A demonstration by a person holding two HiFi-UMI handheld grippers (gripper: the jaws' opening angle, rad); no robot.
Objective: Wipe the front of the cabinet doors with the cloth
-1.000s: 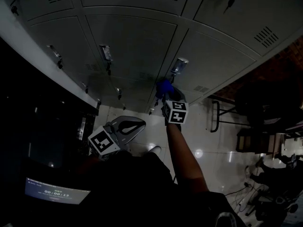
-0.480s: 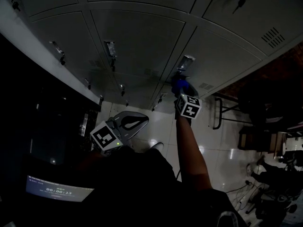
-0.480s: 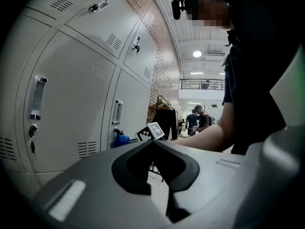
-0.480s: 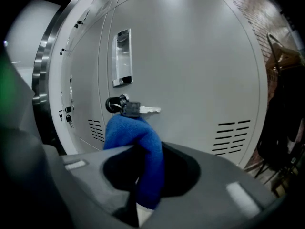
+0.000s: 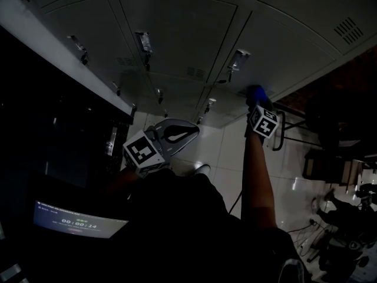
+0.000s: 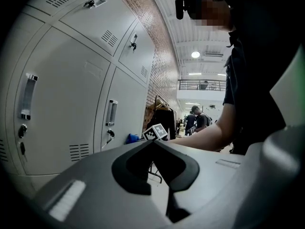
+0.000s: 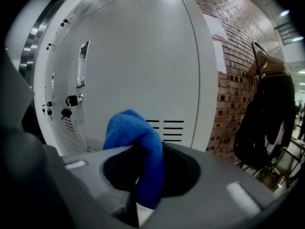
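Right of centre in the head view, at the outer edge of the locker bank — right hand-held gripper (image 5: 257, 104) clamped on the blue cloth (image 5: 254, 92), with the cloth bulging out past the jaws toward the cabinet doors (image 5: 177, 34). Has swept rightward within the last second: was just under the door handle (image 5: 238, 58) nearer mid-frame, now sits beyond it, close to where grey metal gives way to brick wall (image 7: 233, 56). From the right gripper view, cloth at lower centre, vent slots (image 7: 167, 126) just behind it, padlock (image 7: 71, 100) off at the left. Contact with the door looks likely but cannot be confirmed. Suggests one sideways pass along this lower door is about spent — probably time to reverse or shift to another band. Left hand-held gripper (image 5: 187, 132) low at centre-left as before, jaws together on nothing, well apart from the doors, idle. Judging by position alone, door fronts toward the upper left of the frame are likely yet to be wiped
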